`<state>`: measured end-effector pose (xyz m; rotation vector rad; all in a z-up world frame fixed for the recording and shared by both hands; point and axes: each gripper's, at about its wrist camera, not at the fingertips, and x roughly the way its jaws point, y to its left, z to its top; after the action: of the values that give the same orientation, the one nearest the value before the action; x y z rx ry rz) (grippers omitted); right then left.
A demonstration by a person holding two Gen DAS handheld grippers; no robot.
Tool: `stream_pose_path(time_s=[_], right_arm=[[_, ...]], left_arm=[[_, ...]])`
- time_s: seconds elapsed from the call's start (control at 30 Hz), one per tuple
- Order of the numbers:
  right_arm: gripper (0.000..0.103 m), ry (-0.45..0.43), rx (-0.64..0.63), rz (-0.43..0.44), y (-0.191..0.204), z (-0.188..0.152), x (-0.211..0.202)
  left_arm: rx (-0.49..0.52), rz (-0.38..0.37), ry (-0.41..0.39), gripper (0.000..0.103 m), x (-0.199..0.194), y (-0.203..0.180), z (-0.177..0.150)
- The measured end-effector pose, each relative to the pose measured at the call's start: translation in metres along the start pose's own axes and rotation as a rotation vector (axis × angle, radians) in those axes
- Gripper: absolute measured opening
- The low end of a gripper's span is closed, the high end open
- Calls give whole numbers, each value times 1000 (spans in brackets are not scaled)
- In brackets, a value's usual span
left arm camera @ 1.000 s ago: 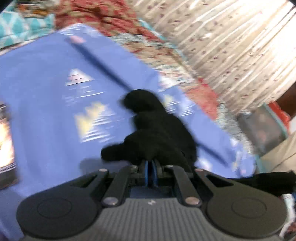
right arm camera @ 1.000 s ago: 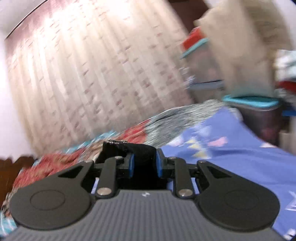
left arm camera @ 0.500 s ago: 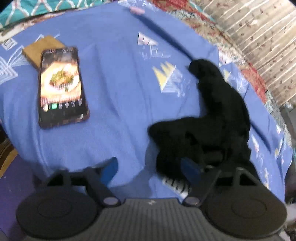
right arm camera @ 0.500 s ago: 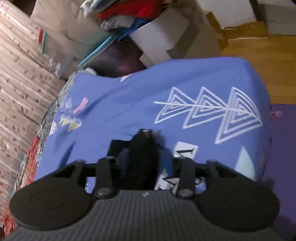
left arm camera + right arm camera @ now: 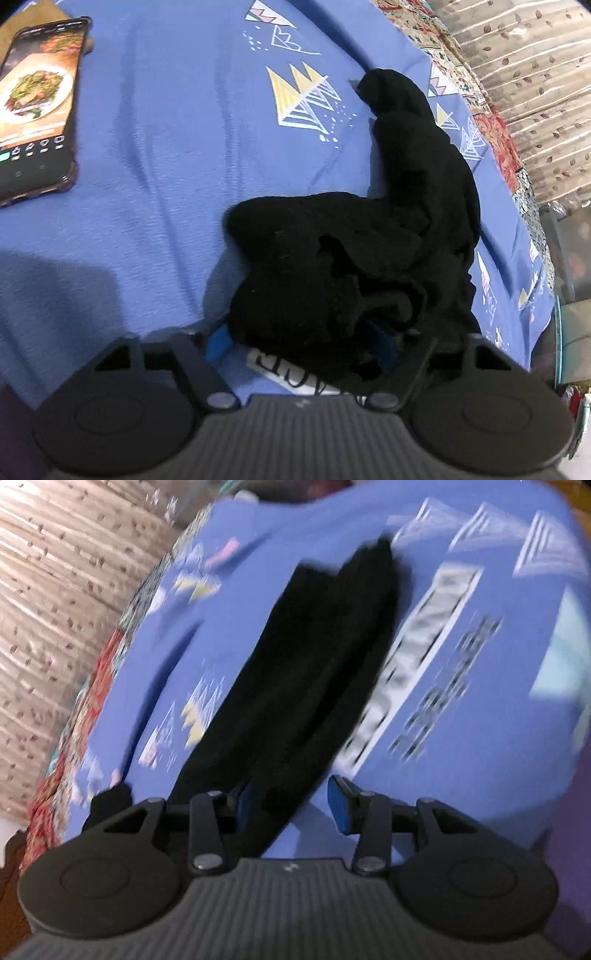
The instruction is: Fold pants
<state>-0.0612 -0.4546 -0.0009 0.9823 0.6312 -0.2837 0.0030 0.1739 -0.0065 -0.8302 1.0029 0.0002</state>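
Observation:
The black pants [image 5: 369, 240] lie crumpled on the blue printed bedsheet [image 5: 166, 166], one leg running off to the far right. My left gripper [image 5: 301, 343] hovers low over the near end of the heap. Its jaws are closing with cloth bunched between them; the left pad stands clear of the cloth, so nothing is gripped. In the blurred right wrist view the pants [image 5: 314, 657] stretch away as a long dark band. My right gripper [image 5: 291, 803] is open around their near end, the cloth resting against the left pad with a gap to the right pad.
A phone [image 5: 37, 103] with a lit screen lies on the sheet at the far left. A patterned quilt [image 5: 498, 147] and a curtain [image 5: 535, 74] border the bed behind the pants. A plastic container [image 5: 569, 258] stands past the right edge.
Both grippers have dropped toward the bed and tilted down. The left one, shut on the pants a second ago, has let go; the right jaws have widened and the pants now lie on the sheet.

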Motion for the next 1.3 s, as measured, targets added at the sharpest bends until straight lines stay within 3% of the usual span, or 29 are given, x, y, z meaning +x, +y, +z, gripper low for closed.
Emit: stream_pose_path(time_s=[0.03, 0.1, 0.13, 0.17, 0.2, 0.33, 0.4, 0.53, 0.57, 0.63, 0.67, 0.77, 0.83, 1.0, 1.03, 1.1, 1.13, 1.23, 1.3], right_arm=[[48, 3, -18, 0, 6, 0, 6], [48, -1, -42, 5, 20, 2, 16], [48, -9, -59, 5, 22, 1, 17], [38, -9, -88, -10, 28, 3, 22], [5, 0, -108, -33, 29, 5, 24], [5, -77, -128, 2, 20, 15, -11], [4, -116, -172, -32, 16, 14, -33], [5, -30, -167, -96, -11, 5, -41], [7, -26, -175, -133, -17, 2, -40], [11, -90, -152, -205, -27, 7, -44], [17, -130, -104, -207, -33, 15, -48], [52, -268, -18, -187, -37, 45, -51], [55, -319, -42, -200, -28, 66, -38], [58, -199, 10, -195, -27, 100, 26], [56, -185, 8, -199, -26, 101, 35], [8, -158, -43, -207, -20, 103, 45], [8, -172, -54, -205, -16, 104, 42], [7, -359, 6, -119, -22, 109, -10], [7, -421, 35, -170, -37, 105, -26]], left_arm=[[0, 1, 5, 53, 1, 0, 0], [-3, 7, 20, 28, 4, 4, 4], [-9, 3, 25, 22, 4, 5, 4], [-14, -1, 27, 16, 3, 5, 4], [-13, -9, 31, 14, 1, 7, 6], [1, -39, 11, 12, -25, 7, 5], [12, -39, 19, 12, -35, 9, 4], [47, 75, 74, 15, -27, 13, -6], [55, 113, 92, 19, -21, 14, -9], [51, 119, 97, 21, -17, 17, -13], [47, 113, 88, 24, -18, 17, -14], [38, 108, 77, 33, -21, 13, -12], [38, 121, 75, 33, -21, 12, -9], [42, 142, 70, 31, -16, 1, -10], [44, 144, 70, 31, -14, 0, -12], [47, 152, 71, 25, -13, -2, -12], [51, 152, 75, 22, -13, -2, -12], [57, 147, 78, 19, -16, 0, -12], [53, 123, 104, 22, -12, 3, -13]])
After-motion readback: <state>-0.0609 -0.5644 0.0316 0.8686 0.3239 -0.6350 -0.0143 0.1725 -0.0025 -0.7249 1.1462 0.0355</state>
